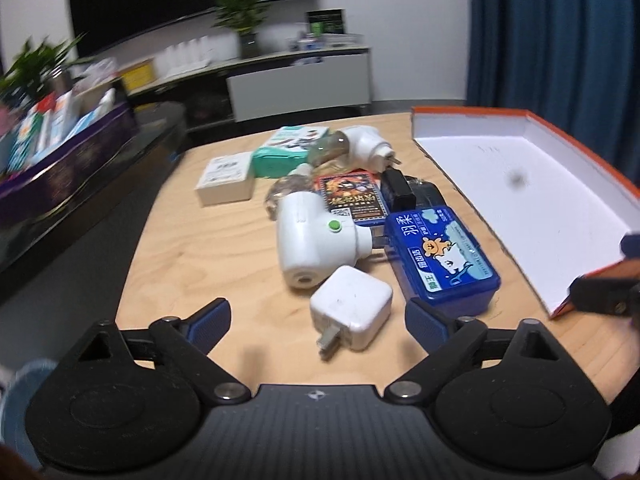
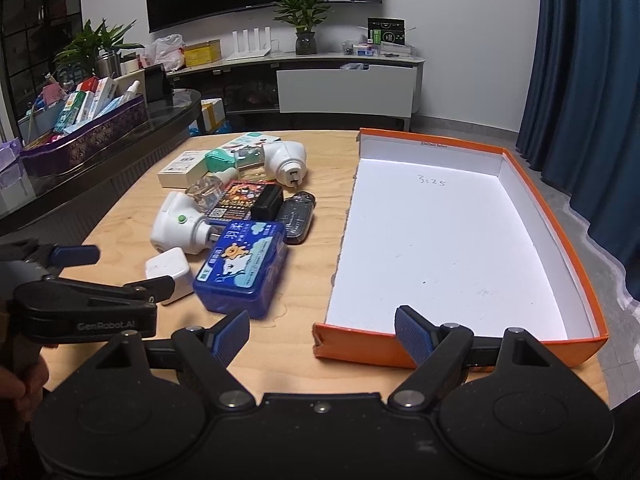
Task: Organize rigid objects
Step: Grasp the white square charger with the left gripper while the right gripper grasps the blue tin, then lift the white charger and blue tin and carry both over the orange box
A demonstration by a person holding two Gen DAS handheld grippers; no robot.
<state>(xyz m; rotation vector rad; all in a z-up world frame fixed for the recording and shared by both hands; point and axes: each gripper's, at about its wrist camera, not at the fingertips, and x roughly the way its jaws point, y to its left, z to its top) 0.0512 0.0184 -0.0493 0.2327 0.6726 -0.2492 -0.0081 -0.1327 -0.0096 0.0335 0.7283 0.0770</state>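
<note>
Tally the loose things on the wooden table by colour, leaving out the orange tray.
White: 4 (square charger cube, green-button plug-in vaporiser, second plug-in vaporiser, small flat carton)
Blue: 1 (floss-pick case)
Teal: 1 (box)
Black: 2 (block adapter, oval case)
Red-and-black: 1 (card pack)
Total: 9

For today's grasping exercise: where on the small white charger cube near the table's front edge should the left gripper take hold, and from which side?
Grip the white charger cube across its two flat side faces, coming down from above and the near side. It lies flat with its prongs pointing toward the table's front edge, so avoid that end. The left gripper is open and already straddles it; the blue box sits close on the right.
</note>
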